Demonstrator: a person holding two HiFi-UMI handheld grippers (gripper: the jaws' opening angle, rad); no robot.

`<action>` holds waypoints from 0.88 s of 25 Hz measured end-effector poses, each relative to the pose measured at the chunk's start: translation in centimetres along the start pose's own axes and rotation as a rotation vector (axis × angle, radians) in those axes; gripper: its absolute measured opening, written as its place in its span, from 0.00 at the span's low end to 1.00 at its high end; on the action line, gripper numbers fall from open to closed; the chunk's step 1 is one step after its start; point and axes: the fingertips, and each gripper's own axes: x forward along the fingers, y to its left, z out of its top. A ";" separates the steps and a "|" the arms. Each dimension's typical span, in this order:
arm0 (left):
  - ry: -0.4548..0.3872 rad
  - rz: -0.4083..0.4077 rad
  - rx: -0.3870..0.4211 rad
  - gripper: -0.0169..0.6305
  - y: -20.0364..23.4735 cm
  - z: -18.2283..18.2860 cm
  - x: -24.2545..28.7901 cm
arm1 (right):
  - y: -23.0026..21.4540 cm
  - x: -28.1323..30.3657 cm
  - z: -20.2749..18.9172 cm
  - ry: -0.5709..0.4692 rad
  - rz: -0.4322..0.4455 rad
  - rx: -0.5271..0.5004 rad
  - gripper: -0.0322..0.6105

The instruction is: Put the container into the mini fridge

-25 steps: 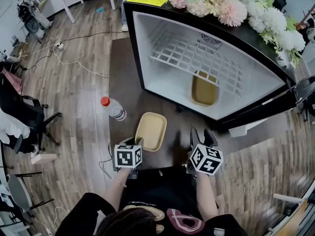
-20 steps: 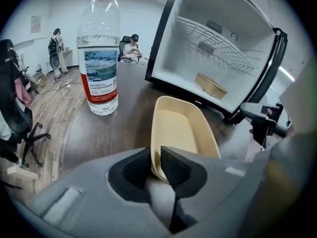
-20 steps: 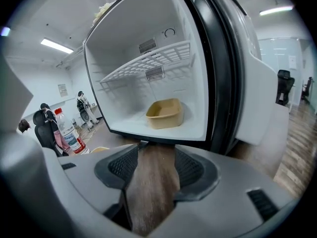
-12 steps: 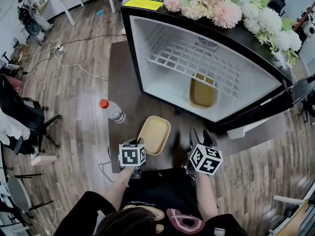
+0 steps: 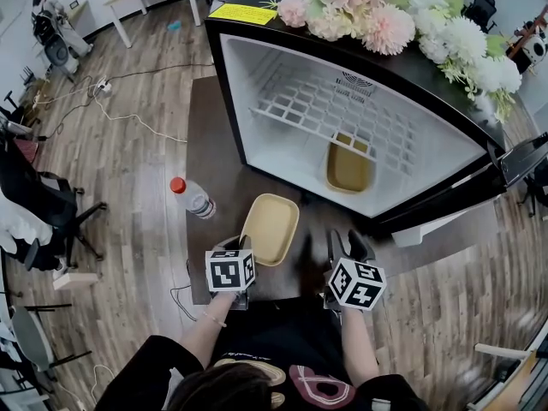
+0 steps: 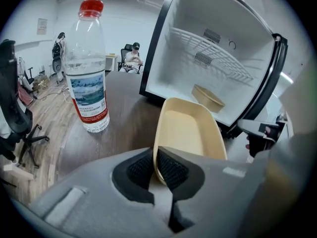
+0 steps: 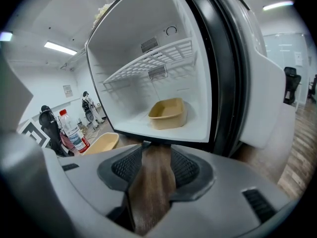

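My left gripper [image 5: 234, 248] [image 6: 155, 168] is shut on the near rim of a shallow beige container [image 5: 271, 228] [image 6: 186, 131]; its jaws have just been closing on that rim. The container points toward the open mini fridge [image 5: 257, 84] [image 6: 168, 43]. A second beige container [image 5: 349, 163] [image 7: 168, 114] sits on the fridge floor under a white wire shelf [image 5: 325, 110]. My right gripper [image 5: 347, 245] [image 7: 156, 165] hovers open over the dark table in front of the fridge; its jaws have just been closing a little with nothing between them.
A water bottle with a red cap [image 5: 190, 197] [image 6: 88, 68] stands left of the container. Artificial flowers [image 5: 402, 15] lie on top of the fridge. The fridge door [image 7: 267, 108] hangs open at the right. Office chairs [image 5: 43, 204] and cables lie on the wooden floor to the left.
The left gripper's jaws closed on the container's rim and carried it a little toward the fridge. The right gripper stayed where it was.
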 end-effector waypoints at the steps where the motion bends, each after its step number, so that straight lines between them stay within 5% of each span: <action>1: -0.011 -0.004 -0.002 0.06 -0.3 0.5 -0.1 | -0.1 -0.1 0.2 -0.006 -0.001 0.001 0.33; 9: -0.088 -0.011 -0.003 0.06 -1.8 4.4 -0.6 | -0.4 -0.7 1.2 -0.043 0.016 0.010 0.11; 18: -0.153 0.052 -0.022 0.06 -1.6 9.5 0.8 | -1.2 -0.9 -2.5 0.068 0.019 0.055 0.07; 22: -0.159 0.062 -0.022 0.06 -2.1 11.0 1.7 | -0.1 -1.1 -2.3 0.039 0.113 0.065 0.07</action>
